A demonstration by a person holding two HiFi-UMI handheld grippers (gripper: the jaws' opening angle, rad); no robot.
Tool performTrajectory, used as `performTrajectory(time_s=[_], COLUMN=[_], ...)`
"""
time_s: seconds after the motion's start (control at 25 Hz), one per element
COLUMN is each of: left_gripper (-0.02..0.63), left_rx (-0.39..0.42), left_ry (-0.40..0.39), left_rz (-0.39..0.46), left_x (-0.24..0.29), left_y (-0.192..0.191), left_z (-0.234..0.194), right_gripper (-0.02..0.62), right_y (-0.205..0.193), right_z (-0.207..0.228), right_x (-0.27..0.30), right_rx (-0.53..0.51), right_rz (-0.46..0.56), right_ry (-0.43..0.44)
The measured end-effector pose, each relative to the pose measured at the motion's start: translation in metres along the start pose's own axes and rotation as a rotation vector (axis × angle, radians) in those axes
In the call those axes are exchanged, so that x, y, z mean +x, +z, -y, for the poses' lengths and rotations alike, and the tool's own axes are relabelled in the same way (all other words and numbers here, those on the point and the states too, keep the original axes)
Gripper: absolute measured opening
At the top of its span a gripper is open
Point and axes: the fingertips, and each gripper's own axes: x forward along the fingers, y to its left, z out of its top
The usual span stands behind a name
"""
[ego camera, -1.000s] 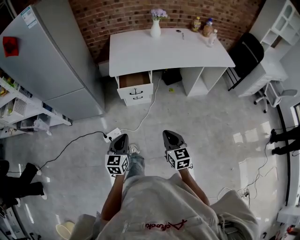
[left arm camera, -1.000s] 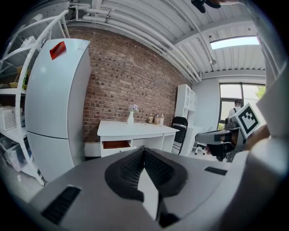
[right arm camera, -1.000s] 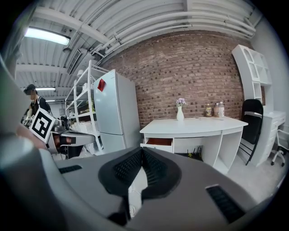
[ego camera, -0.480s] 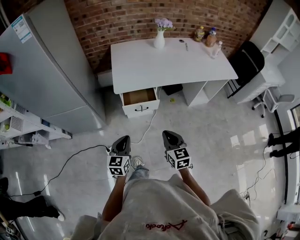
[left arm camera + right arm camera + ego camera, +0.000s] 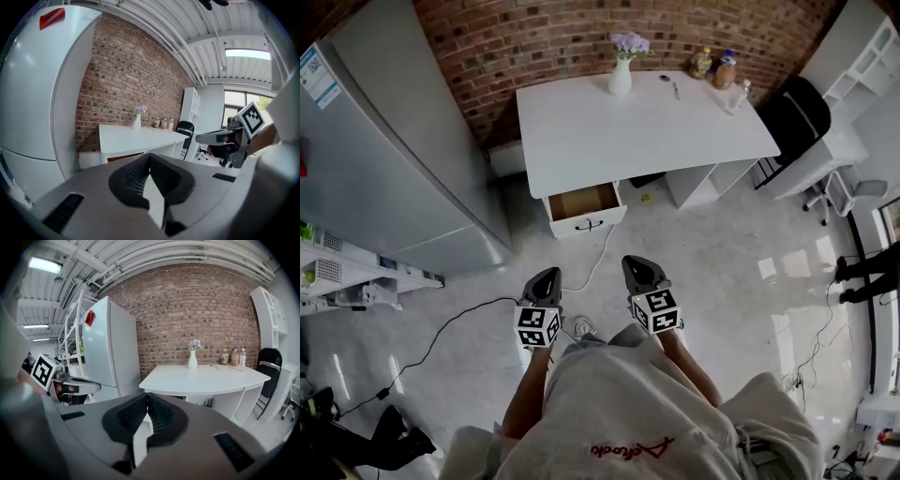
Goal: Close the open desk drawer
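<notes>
Smooth matt white bench (image 5: 647, 122); drawer (image 5: 581, 202) bare wood inside; rough brick wall (image 5: 534, 37); glossy pale floor (image 5: 722, 253).

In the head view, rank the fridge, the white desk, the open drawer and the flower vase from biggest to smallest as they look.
Largest to smallest:
1. refrigerator, even though the frame cuts part of it off
2. white desk
3. open drawer
4. vase
</notes>
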Motion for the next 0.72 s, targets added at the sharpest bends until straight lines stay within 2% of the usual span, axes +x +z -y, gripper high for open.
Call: performTrajectory(time_s=[0.24,0.72], left_gripper=[0.012,0.012], left_rx=[-0.003,-0.061], left_ry=[0.005,0.125], left_rz=[-0.033,-0.059], left_x=[0.020,0.066], left_y=[-0.004,-0.010], left_z=[0.002,0.016], right_gripper=[0.017,0.017], right_y=[-0.007,-0.001], right_z=[0.016,0.060], right_x=[0.013,0.048], right_rx=[0.020,-0.033], right_rz=[-0.025,-0.061], right_ry=[0.016,0.182])
